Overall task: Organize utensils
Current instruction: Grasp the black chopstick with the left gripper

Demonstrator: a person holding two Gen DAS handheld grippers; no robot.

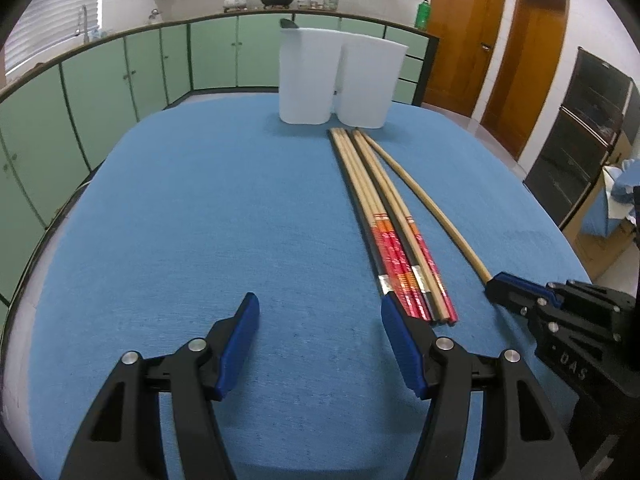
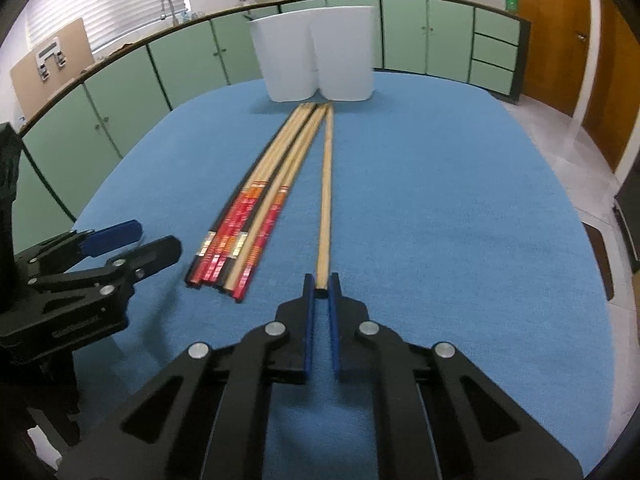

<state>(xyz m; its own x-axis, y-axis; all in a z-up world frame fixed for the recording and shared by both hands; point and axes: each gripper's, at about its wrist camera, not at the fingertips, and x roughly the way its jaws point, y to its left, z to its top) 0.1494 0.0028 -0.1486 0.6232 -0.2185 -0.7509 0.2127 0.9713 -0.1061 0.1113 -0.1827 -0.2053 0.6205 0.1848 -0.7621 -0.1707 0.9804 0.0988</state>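
Note:
A bundle of several long chopsticks with red patterned ends lies on the blue tablecloth, pointing at two white holders. One plain wooden chopstick lies apart to the right of the bundle. My right gripper is shut on the near end of this plain chopstick, low at the cloth; it shows in the left wrist view. My left gripper is open and empty, just left of the bundle's near ends; it shows in the right wrist view.
The two white holders stand side by side at the table's far edge; a dark utensil tip sticks out of the left one. Green cabinets ring the room, wooden doors at the right.

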